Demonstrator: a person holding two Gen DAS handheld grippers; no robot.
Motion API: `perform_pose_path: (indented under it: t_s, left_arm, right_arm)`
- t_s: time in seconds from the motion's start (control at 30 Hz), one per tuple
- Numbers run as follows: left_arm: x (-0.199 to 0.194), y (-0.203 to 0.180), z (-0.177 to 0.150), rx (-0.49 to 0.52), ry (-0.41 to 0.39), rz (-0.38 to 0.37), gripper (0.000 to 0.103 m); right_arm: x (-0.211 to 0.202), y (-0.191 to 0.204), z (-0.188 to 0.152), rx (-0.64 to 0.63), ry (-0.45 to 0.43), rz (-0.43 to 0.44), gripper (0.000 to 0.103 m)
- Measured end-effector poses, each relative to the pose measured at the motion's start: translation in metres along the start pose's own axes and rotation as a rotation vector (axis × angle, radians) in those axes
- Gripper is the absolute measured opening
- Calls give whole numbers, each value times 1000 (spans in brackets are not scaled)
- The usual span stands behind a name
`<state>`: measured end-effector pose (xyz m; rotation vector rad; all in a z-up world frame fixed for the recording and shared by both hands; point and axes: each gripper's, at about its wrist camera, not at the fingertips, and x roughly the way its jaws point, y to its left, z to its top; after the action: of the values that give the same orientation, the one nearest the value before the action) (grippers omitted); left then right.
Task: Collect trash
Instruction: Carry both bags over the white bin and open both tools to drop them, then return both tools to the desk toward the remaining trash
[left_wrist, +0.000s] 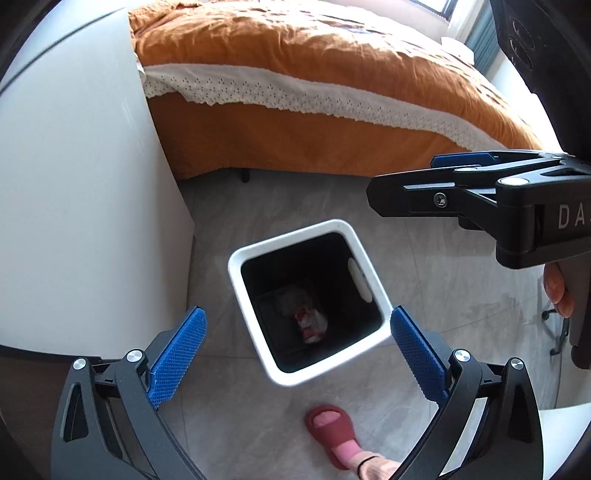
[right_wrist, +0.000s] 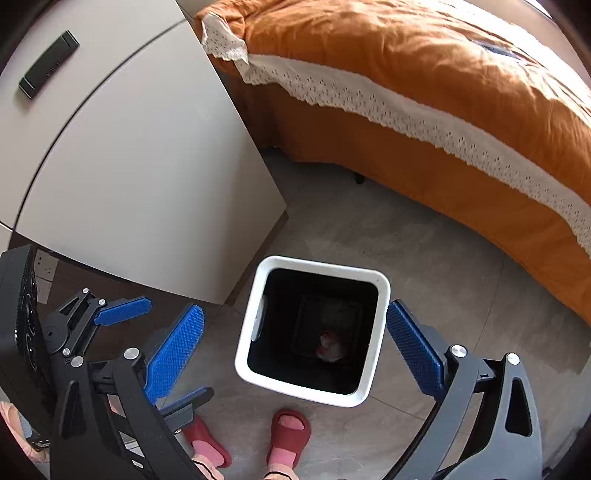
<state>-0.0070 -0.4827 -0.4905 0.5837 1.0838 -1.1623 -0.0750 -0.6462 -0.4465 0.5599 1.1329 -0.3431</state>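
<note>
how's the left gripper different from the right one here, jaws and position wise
Both views look down at the white trash bin.

1. In the left wrist view, the left gripper points straight down over the bin, while the right gripper lies sideways, over the floor by the bed.
2. The left gripper's jaws are spread wide there; the right gripper's look nearly closed only because it is seen edge-on.

Shared: both stand open and hold nothing.

Each hand-held gripper, left (left_wrist: 297, 360) and right (right_wrist: 295, 354), has black angular arms, silver round screws and blue ribbed pads (left_wrist: 177, 360). White letters "DA" (left_wrist: 570, 217) mark one body. The feet wear dark red slippers (right_wrist: 290, 437) over pink socks.
</note>
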Motion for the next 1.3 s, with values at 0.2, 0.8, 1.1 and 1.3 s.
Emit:
perform_pose_path:
  t_s: [0.2, 0.8, 1.1, 1.3]
  left_arm:
    - [-53, -4, 16, -29, -44, 19, 98]
    - [-306, -1, 45, -235, -323, 228, 98]
    - [-404, 24, 28, -357, -446, 411, 98]
    - [-454, 55, -14, -455, -476, 566, 98]
  right_arm:
    - [-50, 18, 17, -22, -54, 14, 99]
    - [-263, 119, 63, -198, -358, 141, 99]
    - [-308, 190, 76, -342, -423, 272, 99]
    - [-317, 263, 82, -493, -435, 378, 99]
